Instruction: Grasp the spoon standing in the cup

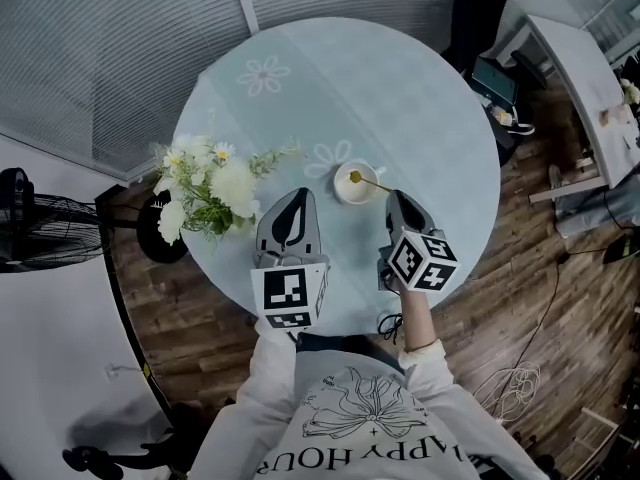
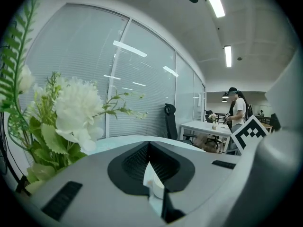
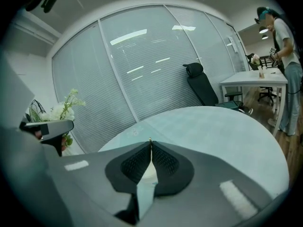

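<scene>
I'm looking at an office: glass partitions with closed blinds [image 2: 85,65], a black office chair [image 2: 170,121], a white desk [image 2: 206,126], ceiling strip lights [image 2: 216,3], and a wood-plank floor [image 1: 520,298].

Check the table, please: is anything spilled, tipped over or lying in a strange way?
Nothing stands out. The cup sits upright on the table, and no spill shows around it. The spoon leans out of the cup to one side, apparently only because the right tool pinches the end of its handle.
</scene>
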The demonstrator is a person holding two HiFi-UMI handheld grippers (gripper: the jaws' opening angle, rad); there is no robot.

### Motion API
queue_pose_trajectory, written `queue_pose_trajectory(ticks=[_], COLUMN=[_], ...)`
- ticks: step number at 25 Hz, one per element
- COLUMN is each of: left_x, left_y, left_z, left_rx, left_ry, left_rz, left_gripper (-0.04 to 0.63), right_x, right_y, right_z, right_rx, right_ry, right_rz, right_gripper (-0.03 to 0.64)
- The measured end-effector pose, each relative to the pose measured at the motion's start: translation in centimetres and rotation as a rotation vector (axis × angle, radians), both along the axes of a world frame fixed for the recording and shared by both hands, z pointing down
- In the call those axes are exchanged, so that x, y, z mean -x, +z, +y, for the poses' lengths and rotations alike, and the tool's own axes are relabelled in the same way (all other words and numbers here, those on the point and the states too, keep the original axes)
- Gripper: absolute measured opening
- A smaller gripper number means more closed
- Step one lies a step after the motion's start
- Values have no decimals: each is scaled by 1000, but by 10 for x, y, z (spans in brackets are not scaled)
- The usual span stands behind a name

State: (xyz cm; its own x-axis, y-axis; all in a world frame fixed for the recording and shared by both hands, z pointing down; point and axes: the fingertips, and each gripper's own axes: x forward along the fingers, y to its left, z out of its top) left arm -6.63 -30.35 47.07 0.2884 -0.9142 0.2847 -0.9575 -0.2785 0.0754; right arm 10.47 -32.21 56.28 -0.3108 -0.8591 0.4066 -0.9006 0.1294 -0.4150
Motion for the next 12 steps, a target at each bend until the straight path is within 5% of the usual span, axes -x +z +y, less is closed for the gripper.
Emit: queue_pose_trajectory(ticks=[12], left_x=[-7], left_y=[-38], left_z=[18], left_rx=[-81], left_ry=[-3], left_rz=[16], left_gripper=[6], right_x=[-10], right_y=[-48], right_z=[13], right_rx=[-99], right_ry=[0], right_rz=[-8], right_gripper=[15])
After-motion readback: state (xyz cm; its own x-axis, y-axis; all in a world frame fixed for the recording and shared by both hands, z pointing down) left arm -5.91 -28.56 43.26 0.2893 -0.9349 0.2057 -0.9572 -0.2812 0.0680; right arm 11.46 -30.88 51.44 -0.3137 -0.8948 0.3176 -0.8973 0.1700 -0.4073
